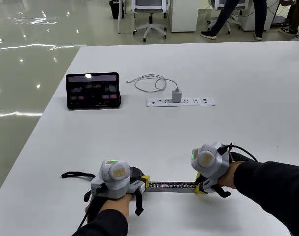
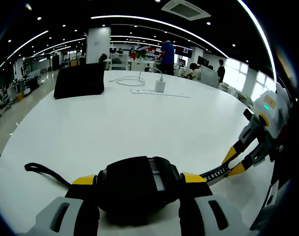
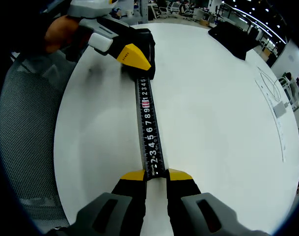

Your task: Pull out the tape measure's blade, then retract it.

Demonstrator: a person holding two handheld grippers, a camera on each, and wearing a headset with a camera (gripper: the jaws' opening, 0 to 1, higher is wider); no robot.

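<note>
Blade (image 3: 149,130) stands partly drawn from the tape measure case (image 2: 139,192), flat on the table (image 1: 188,132). The left gripper (image 2: 139,179) clamps the case; the right gripper (image 3: 156,174), near the case on its right, pinches the blade tip. Judged: pull-out underway, retraction outstanding.

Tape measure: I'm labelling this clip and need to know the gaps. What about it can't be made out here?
- Blade's end hook: in the right gripper view it is hidden between the jaw tips of the right gripper, which is shut on the blade.
- Sides of the tape measure: in the left gripper view they are covered by the jaws of the left gripper.
- Blade numbers: in the head view they are too small to read.
</note>
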